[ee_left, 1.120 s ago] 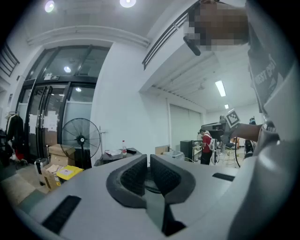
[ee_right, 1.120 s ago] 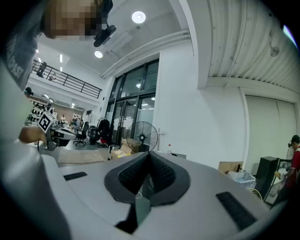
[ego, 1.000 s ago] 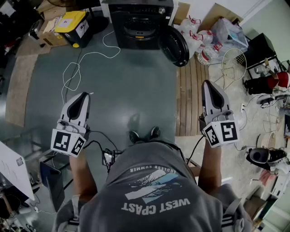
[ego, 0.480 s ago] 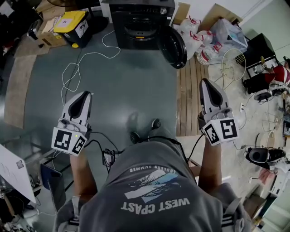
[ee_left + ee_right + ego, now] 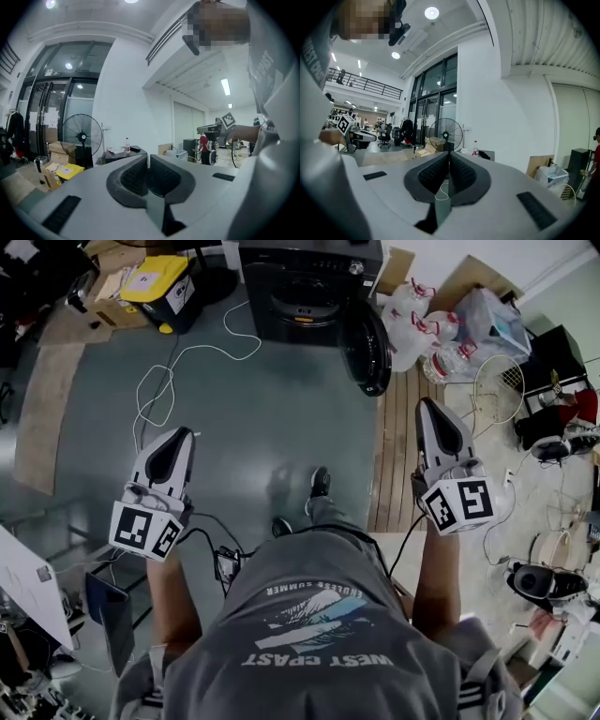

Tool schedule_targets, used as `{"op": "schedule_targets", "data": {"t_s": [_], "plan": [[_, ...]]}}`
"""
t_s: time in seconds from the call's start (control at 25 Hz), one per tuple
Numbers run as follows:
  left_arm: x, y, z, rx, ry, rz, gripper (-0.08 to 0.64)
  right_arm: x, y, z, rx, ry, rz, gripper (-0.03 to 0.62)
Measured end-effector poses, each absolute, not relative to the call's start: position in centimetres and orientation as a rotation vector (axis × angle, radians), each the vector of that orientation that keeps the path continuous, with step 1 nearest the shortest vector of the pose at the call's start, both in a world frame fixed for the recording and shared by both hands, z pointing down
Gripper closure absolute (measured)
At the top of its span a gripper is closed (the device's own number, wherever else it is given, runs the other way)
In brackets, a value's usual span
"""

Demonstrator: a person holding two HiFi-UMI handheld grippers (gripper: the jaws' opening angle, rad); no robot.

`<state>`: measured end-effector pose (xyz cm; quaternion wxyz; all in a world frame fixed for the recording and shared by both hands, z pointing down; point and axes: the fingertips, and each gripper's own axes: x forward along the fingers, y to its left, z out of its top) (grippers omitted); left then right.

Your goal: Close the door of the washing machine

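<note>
The black washing machine [image 5: 309,282] stands at the top middle of the head view. Its round door [image 5: 367,345] hangs open, swung out to the machine's right. My left gripper [image 5: 179,434] is held low over the grey floor at left, far short of the machine, jaws shut and empty. My right gripper [image 5: 430,406] is held at right over the wooden slats, below the open door and apart from it, also shut on nothing. In the left gripper view the left gripper's [image 5: 148,157] pads meet. The right gripper's [image 5: 449,154] pads meet in its own view too.
A white cable [image 5: 157,382] loops across the floor left of the machine. A yellow-lidded box [image 5: 159,282] sits at top left. Water jugs [image 5: 422,320] and a wire fan guard [image 5: 497,385] crowd the right. A standing fan [image 5: 82,136] shows in the left gripper view.
The person has stepped toward the washing machine, which now sits larger and lower in the head view. Both grippers travelled forward with the body and stayed shut.
</note>
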<state>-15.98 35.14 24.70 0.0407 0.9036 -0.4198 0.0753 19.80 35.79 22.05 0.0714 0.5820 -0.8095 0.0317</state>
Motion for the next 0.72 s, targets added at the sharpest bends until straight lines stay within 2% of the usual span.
{"op": "schedule_targets", "data": {"t_s": [0.72], "plan": [[-8.1, 23.6, 24.8, 2.703, -1.420, 0.293, 0.525, 27.3, 20.6, 24.1, 1.628, -2.527, 0.159, 0.561]]}}
